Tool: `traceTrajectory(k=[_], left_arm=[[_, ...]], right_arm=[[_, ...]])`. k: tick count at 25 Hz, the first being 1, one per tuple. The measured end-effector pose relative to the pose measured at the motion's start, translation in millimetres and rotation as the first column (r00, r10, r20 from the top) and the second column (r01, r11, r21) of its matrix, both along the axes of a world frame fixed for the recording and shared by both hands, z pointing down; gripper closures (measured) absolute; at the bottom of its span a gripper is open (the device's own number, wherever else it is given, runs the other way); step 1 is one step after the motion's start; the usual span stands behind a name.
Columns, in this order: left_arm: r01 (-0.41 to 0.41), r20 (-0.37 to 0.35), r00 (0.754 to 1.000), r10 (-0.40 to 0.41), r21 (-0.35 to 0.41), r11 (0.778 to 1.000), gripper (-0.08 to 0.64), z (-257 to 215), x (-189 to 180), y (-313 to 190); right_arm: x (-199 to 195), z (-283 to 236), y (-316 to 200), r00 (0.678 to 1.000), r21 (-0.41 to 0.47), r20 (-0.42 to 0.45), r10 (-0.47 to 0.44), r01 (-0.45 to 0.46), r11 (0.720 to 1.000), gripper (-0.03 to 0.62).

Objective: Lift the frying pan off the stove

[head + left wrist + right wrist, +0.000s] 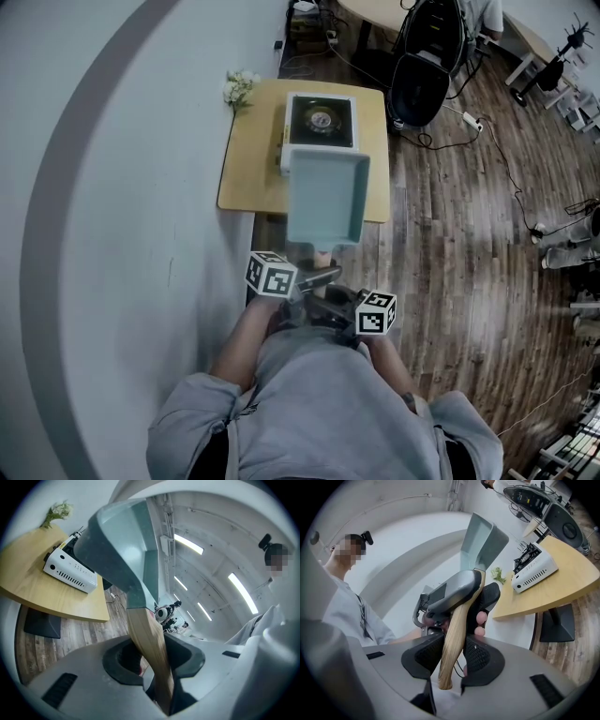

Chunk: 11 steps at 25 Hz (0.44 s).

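The frying pan (323, 195) is a rectangular pale-teal one with a wooden handle (322, 256). It hangs in the air over the table's near edge, clear of the white portable stove (321, 122). Both grippers hold the handle. My left gripper (309, 278) is shut on it nearer the pan, and my right gripper (330, 305) is shut on its end. In the left gripper view the handle (149, 646) runs up between the pads to the pan (119, 541), with the stove (70, 565) behind. In the right gripper view the handle's end (451, 653) sits between the dark pads, below the left gripper (457, 590).
The stove stands on a small wooden table (246, 173) with a sprig of white flowers (239, 86) at its far left corner. A black fan (419, 86) and cables lie on the plank floor to the right. A white curved wall fills the left.
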<state>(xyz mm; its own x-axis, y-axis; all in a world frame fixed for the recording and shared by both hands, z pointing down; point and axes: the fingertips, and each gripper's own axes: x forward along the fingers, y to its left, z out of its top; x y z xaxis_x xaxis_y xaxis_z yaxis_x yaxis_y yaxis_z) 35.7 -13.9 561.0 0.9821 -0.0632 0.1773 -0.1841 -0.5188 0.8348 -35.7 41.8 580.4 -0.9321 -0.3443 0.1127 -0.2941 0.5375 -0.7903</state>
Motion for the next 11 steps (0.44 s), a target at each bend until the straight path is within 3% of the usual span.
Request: traceTrajectory(k=[11], left_arm=[[0.001,0.006,1.000,-0.001,-0.003,1.000,0.440,4.1,1.1,3.3]], right_arm=[[0.7,4.0,3.5,1.000,-0.001,-0.008,-0.010,0.010,1.000,0.475]])
